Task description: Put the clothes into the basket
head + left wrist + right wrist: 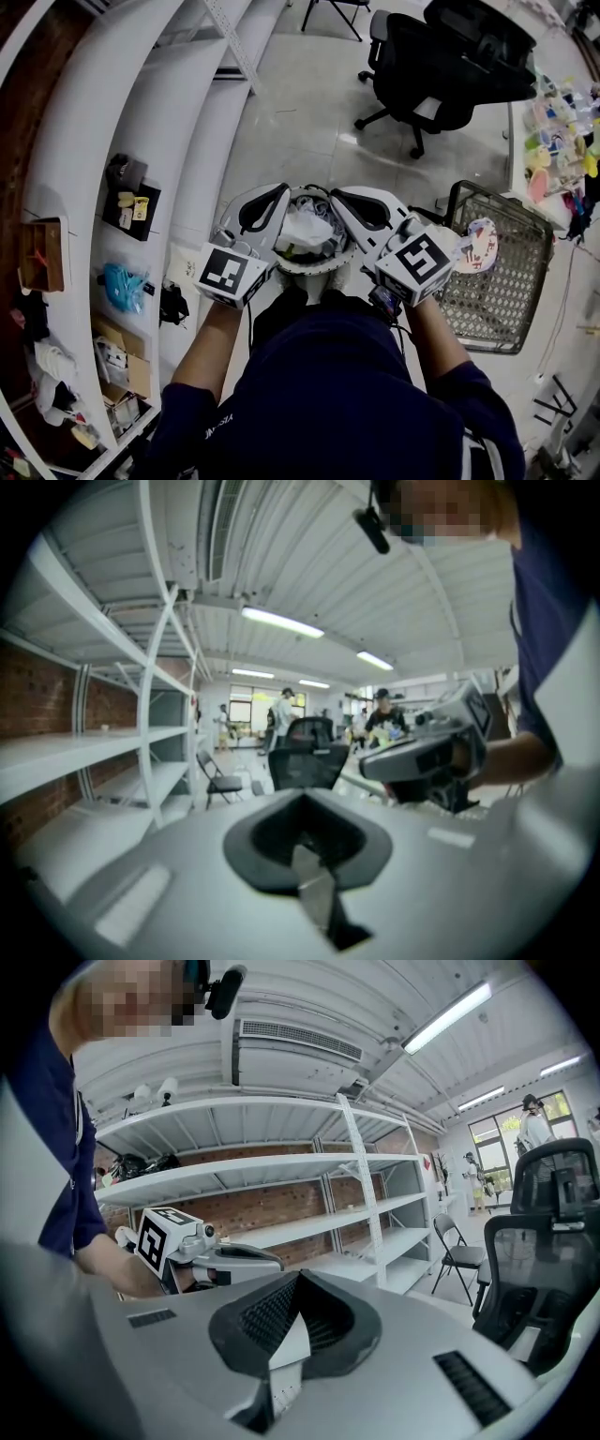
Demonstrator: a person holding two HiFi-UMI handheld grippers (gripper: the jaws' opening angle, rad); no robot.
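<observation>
In the head view a round white basket (309, 266) stands on the floor just ahead of the person, with pale crumpled clothes (305, 230) inside it. My left gripper (279, 190) and right gripper (339, 194) hang side by side above it, one over each side, both pointing away from the person. Each gripper view shows its own jaws closed together, left gripper (307, 841) and right gripper (295, 1326), with no cloth between them. Each view also catches the other tool: the right gripper (431, 757) and the left gripper (202, 1251). The basket is hidden in both gripper views.
A dark wire basket (511, 291) lies to the right with a patterned cloth (478, 246) at its near rim. White shelving (103, 187) with boxes runs along the left. A black office chair (441, 66) stands ahead. A table of colourful items (562, 131) is at far right.
</observation>
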